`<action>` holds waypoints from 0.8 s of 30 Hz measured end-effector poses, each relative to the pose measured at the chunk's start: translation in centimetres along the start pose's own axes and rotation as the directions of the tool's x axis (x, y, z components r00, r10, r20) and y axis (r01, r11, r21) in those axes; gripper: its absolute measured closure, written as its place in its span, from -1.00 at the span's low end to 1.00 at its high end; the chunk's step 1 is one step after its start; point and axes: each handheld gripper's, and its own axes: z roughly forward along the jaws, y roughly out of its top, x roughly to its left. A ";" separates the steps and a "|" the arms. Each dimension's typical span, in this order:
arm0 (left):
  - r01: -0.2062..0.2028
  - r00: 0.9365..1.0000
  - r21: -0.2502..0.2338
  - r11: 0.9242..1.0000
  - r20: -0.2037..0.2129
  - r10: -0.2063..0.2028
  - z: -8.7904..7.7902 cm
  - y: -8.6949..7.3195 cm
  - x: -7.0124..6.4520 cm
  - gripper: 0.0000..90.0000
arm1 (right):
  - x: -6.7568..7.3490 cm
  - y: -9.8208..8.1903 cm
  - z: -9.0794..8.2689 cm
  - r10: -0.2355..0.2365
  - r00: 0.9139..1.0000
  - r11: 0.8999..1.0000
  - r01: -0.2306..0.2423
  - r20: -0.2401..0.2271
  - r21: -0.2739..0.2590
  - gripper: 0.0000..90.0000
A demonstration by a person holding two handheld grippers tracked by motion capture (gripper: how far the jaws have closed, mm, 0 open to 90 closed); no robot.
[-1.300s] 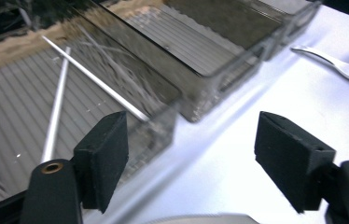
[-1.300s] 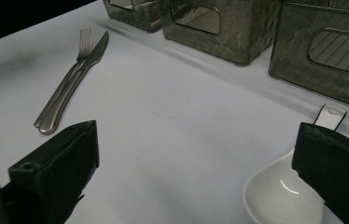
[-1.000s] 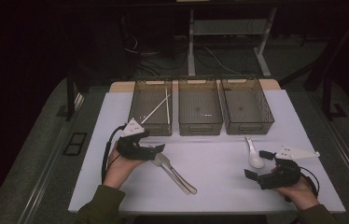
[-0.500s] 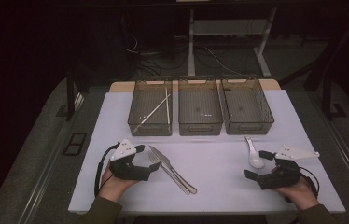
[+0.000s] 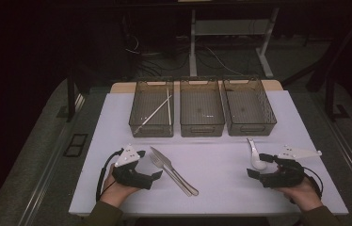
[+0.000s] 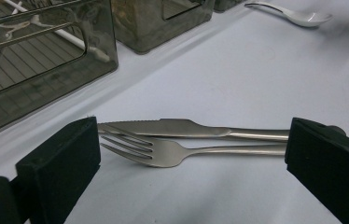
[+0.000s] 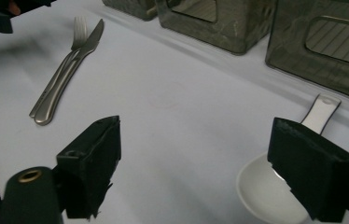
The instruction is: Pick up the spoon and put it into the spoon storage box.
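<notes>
A metal fork (image 5: 157, 162) and knife (image 5: 166, 162) lie side by side on the white table (image 5: 212, 188). My left gripper (image 5: 149, 164) is low beside them and open; its jaws have just been opening. The fork's tines (image 6: 130, 144) and the knife's blade (image 6: 163, 127) lie just past its empty jaws. A white spoon (image 5: 252, 146) lies at the right. My right gripper (image 5: 260, 165) stands open over its bowl (image 7: 261, 191). Those jaws have just been closing, and the bowl sits by one jaw without being pressed.
Three dark see-through bins stand in a row at the back: left (image 5: 150, 129), middle (image 5: 201, 129), right (image 5: 252, 128). The left one holds pale chopsticks (image 5: 157, 110). Bare tabletop stretches between the two grippers.
My left hand has come back from near the left bin toward the table's front edge and lower, ending beside the fork. The right hand has stayed put.
</notes>
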 end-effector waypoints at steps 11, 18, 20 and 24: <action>-0.044 0.999 0.034 0.998 0.008 0.044 0.7 0.0 -0.5 -0.96 | -2.9 2.0 0.5 0.067 0.992 0.997 -0.070 0.108 0.022 0.40; -0.045 0.999 0.043 0.998 0.030 0.044 1.0 0.0 -0.6 -0.96 | -6.1 3.3 2.1 0.100 0.976 0.993 -0.110 0.195 0.044 0.83; -0.049 0.998 0.048 0.998 0.038 0.047 1.2 0.1 -0.7 -0.96 | -6.9 3.5 2.6 0.109 0.972 0.991 -0.123 0.207 0.054 0.95; -0.057 0.997 0.055 0.997 0.046 0.055 1.4 0.1 -0.8 -0.96 | -8.3 3.8 3.7 0.126 0.966 0.988 -0.143 0.226 0.060 0.99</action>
